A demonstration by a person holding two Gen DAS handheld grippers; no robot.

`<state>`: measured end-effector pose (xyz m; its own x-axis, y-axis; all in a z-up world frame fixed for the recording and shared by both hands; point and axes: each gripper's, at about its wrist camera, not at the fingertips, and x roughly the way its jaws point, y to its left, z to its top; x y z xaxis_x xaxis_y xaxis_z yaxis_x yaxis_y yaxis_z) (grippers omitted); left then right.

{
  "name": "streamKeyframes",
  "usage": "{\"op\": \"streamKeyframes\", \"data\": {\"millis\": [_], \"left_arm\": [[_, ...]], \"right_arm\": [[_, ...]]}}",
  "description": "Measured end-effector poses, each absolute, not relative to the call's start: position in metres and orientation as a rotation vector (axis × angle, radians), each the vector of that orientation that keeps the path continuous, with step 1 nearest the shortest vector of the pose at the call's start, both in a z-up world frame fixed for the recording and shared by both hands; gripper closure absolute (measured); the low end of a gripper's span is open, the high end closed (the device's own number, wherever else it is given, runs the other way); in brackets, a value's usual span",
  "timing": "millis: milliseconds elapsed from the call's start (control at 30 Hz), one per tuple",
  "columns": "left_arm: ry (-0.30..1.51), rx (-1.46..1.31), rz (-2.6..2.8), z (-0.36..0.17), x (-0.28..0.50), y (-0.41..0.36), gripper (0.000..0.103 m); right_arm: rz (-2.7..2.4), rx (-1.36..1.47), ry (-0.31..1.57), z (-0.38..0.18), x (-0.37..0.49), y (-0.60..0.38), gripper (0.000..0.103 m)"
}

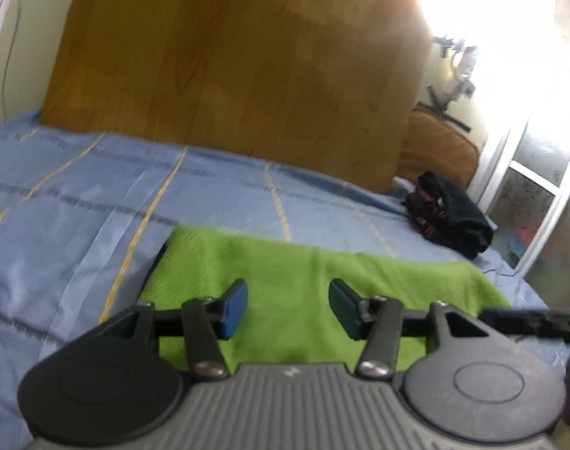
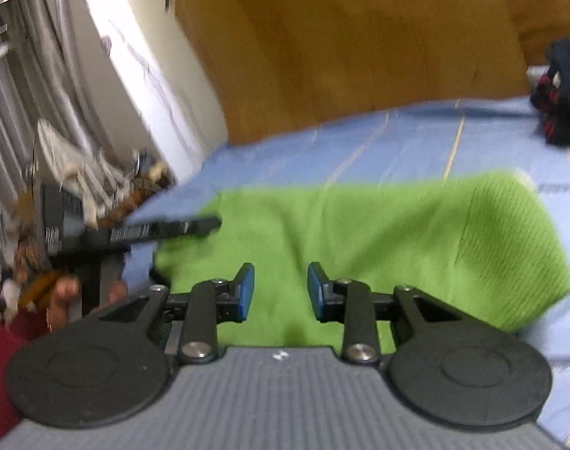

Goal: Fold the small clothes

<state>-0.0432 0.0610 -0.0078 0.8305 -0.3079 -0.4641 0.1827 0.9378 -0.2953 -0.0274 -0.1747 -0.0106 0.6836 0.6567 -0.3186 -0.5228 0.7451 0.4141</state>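
A bright green knit garment point(image 1: 292, 273) lies folded on the blue bedsheet point(image 1: 78, 202); it also shows in the right wrist view point(image 2: 397, 232). My left gripper point(image 1: 288, 305) is open and empty, hovering over the garment's near part. My right gripper point(image 2: 281, 288) is open and empty, also over the garment's near edge. The left gripper's black finger point(image 2: 165, 230) shows at the left of the right wrist view, reaching to the garment's left edge.
A wooden headboard point(image 1: 228, 56) stands behind the bed. A dark folded garment with red trim point(image 1: 449, 217) lies at the bed's far right corner, also in the right wrist view point(image 2: 562, 97). A window frame point(image 1: 539, 195) is to the right; clutter point(image 2: 78, 187) lies beside the bed.
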Motion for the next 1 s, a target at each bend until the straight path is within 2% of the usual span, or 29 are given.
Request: {"op": "streamKeyframes", "data": {"millis": [167,267,367,467,1000], "left_arm": [[0.519,-0.187,-0.24,-0.002,-0.028,0.052,0.051],[0.542,-0.17,-0.191,-0.008,-0.016,0.056,0.045],[0.581,-0.193,-0.17,-0.023,-0.006,0.066,0.047],[0.572,-0.196,-0.176,-0.023,-0.008,0.066,0.046],[0.573,-0.115,-0.2,-0.025,-0.007,0.053,0.027]], "right_arm": [[0.551,0.306,0.429,-0.002,-0.001,-0.167,0.063],[0.515,0.278,0.461,-0.008,0.014,-0.155,0.061],[0.488,0.215,0.543,-0.03,0.023,-0.146,0.059],[0.5,0.184,0.485,-0.036,0.01,-0.146,0.058],[0.53,0.245,0.402,-0.046,0.001,-0.158,0.056]]}}
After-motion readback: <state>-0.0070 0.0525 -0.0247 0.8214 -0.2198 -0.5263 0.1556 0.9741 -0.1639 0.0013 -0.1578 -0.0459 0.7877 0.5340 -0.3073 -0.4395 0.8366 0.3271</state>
